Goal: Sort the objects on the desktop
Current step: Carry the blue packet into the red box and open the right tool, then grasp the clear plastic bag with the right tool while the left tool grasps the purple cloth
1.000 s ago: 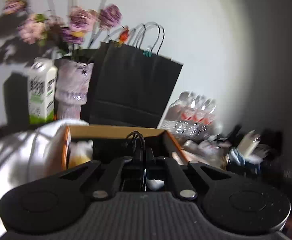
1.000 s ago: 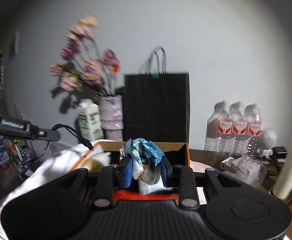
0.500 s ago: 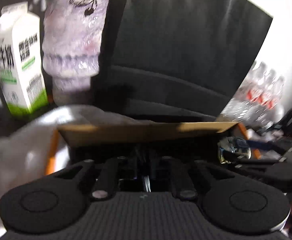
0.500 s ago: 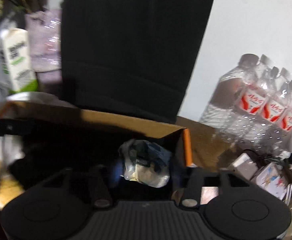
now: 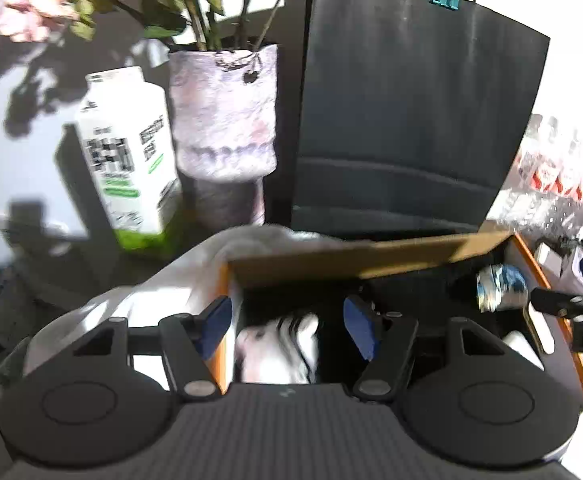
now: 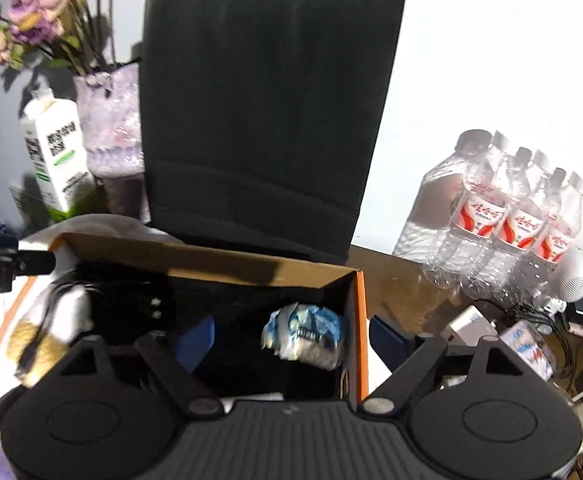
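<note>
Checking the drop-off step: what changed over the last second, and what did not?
Both grippers came forward over the cardboard box, their jaws just opening. The right gripper let go of the crumpled blue-white wrapper, now lying in the box. The left gripper released the black cable. Black bag, vase and carton stayed put.

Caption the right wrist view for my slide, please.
Open right gripper above a cardboard box, crumpled wrapper lying inside.

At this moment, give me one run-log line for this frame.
left gripper: just opened, empty | right gripper: just opened, crumpled blue-white wrapper lying loose between fingers | both over cardboard box
</note>
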Demonstrator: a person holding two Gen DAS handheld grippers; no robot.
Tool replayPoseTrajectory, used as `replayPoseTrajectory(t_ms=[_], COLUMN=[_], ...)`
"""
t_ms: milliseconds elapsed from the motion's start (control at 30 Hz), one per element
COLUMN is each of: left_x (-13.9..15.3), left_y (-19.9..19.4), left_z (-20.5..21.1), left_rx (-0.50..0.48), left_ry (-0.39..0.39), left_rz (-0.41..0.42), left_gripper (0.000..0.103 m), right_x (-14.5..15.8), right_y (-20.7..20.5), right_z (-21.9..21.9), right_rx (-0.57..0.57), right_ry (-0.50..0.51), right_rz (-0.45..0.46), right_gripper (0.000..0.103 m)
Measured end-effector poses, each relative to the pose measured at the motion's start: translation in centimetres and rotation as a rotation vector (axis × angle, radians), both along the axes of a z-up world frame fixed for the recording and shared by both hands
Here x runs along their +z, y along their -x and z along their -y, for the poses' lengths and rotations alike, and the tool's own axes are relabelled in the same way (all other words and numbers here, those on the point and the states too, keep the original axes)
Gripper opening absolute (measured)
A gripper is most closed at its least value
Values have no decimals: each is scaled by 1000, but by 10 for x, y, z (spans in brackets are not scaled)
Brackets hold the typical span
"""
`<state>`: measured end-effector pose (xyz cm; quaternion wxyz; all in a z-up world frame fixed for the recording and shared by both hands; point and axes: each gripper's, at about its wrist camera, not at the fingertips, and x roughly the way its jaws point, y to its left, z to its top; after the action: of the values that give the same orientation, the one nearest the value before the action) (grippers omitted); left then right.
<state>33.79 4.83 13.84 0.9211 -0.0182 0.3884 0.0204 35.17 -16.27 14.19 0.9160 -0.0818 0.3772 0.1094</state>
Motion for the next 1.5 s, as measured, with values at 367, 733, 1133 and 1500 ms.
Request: replayPoseTrajectory(t_ms=[367,733,1133,1500], left_x=[9,-47,-105,-87], left_y=[167,337,393,331], left_z=[-1,-4,31,16], left_rx=[-78,-7,-28,-39], left_ry=[8,88,45,71], left_rz=[136,236,205,233], left_gripper=[73,83,83,83], right_x=[11,-57,-125,-94], right_y=[125,301,403,353], right_z=[26,48,45,18], right_rx=[85,81,-40,101], right_ry=[-123,-196,-155,-260], right_rz=[47,123,177,249], right_gripper=[89,97,97,81])
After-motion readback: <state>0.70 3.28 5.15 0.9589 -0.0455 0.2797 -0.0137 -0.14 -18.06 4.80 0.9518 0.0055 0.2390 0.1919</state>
